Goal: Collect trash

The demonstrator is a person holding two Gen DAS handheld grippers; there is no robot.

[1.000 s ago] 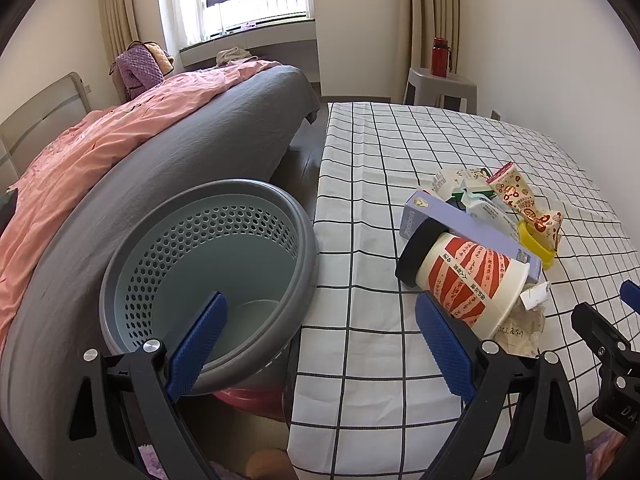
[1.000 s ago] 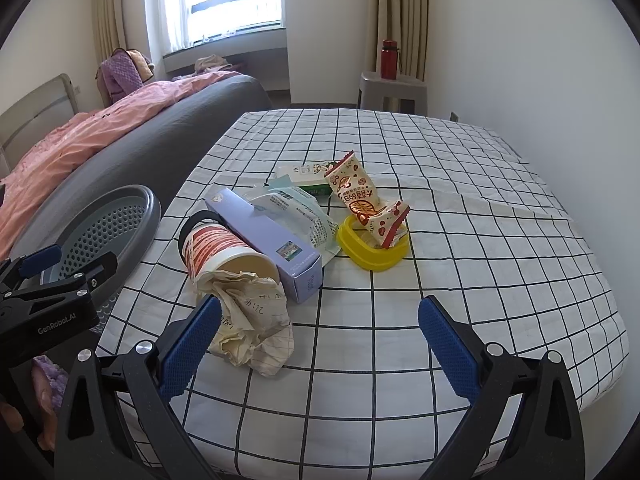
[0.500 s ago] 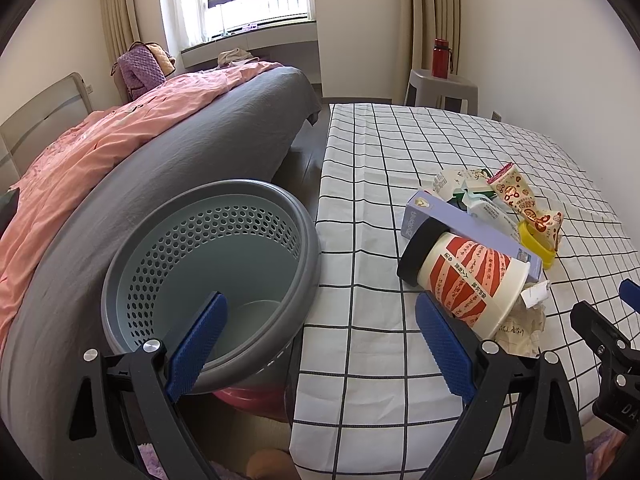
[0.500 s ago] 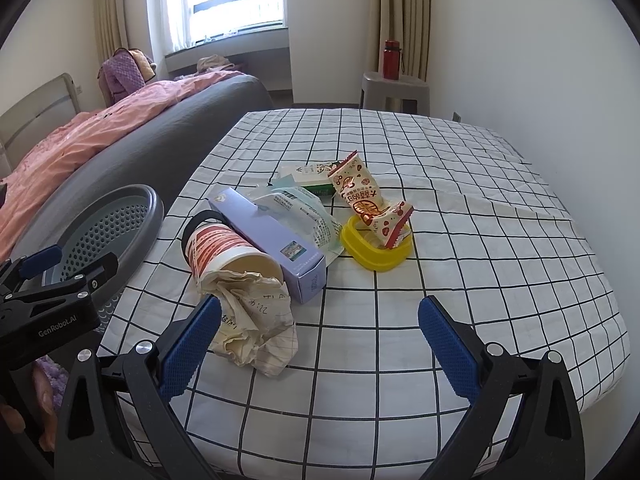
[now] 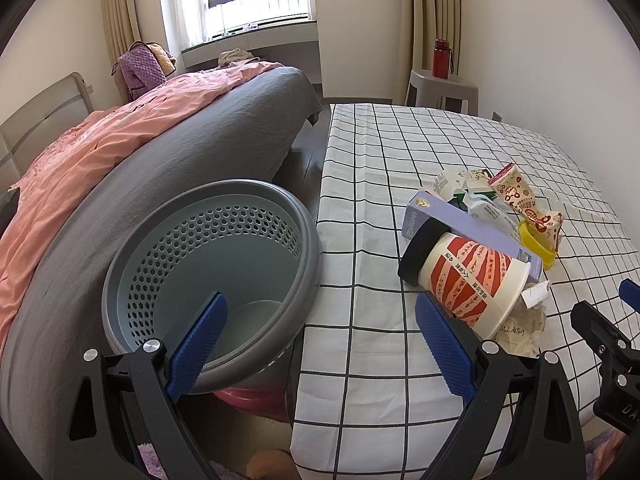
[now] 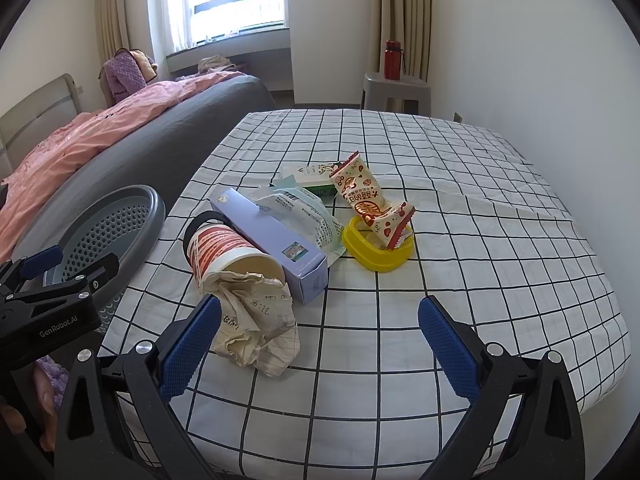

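Trash lies in a pile on the checked tablecloth (image 6: 460,240): a red-and-white paper cup (image 6: 224,248) on its side, crumpled paper (image 6: 256,320) at its mouth, a lilac box (image 6: 272,236), a plastic wrapper (image 6: 308,216), a green carton (image 6: 308,176), snack packets (image 6: 360,192) and a yellow dish (image 6: 372,248). The grey perforated bin (image 5: 208,256) stands left of the table. My left gripper (image 5: 316,344) is open and empty, between bin and cup (image 5: 464,280). My right gripper (image 6: 316,344) is open and empty, just before the crumpled paper.
A bed with a grey and pink cover (image 5: 140,152) runs along the left, close behind the bin. A stool with a red bottle (image 6: 392,60) stands at the far wall. The table's near edge (image 6: 360,432) is under the right gripper.
Both grippers have drifted slightly forward and right toward the pile. Both stay open. No trash has moved.
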